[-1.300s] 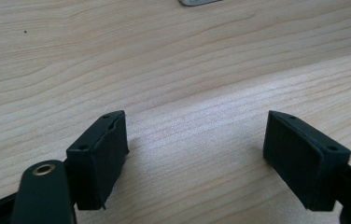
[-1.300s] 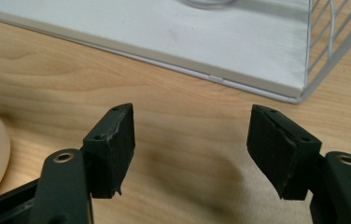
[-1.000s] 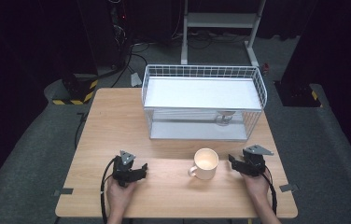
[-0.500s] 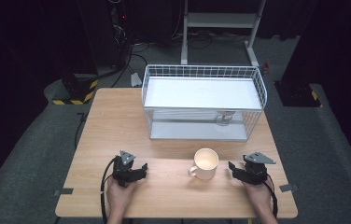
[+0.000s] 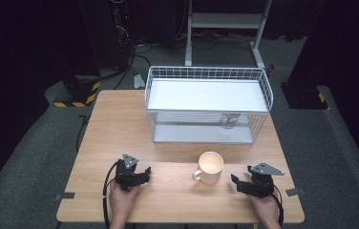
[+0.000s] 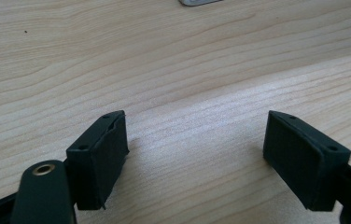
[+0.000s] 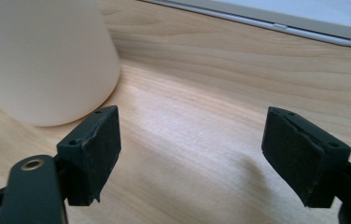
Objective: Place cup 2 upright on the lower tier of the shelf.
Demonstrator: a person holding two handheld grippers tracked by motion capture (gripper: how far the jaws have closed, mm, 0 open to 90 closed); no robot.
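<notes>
Wooden table (image 5: 120,124) in dark room; white wire basket (image 5: 208,102) at far side. Cream mug (image 5: 209,167) upright near front edge, between grippers. Left gripper (image 5: 142,174) jaws apart, empty. Right gripper (image 5: 235,182) jaws apart, empty, just beside mug.

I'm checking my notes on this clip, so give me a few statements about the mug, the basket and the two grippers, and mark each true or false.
1. The cream mug stands upright on the table. True.
2. The mug sits inside the wire basket. False: it stands on the table in front of it.
3. The right gripper holds the mug. False: it is open beside the mug.
4. The left gripper is open over bare wood. True.
</notes>
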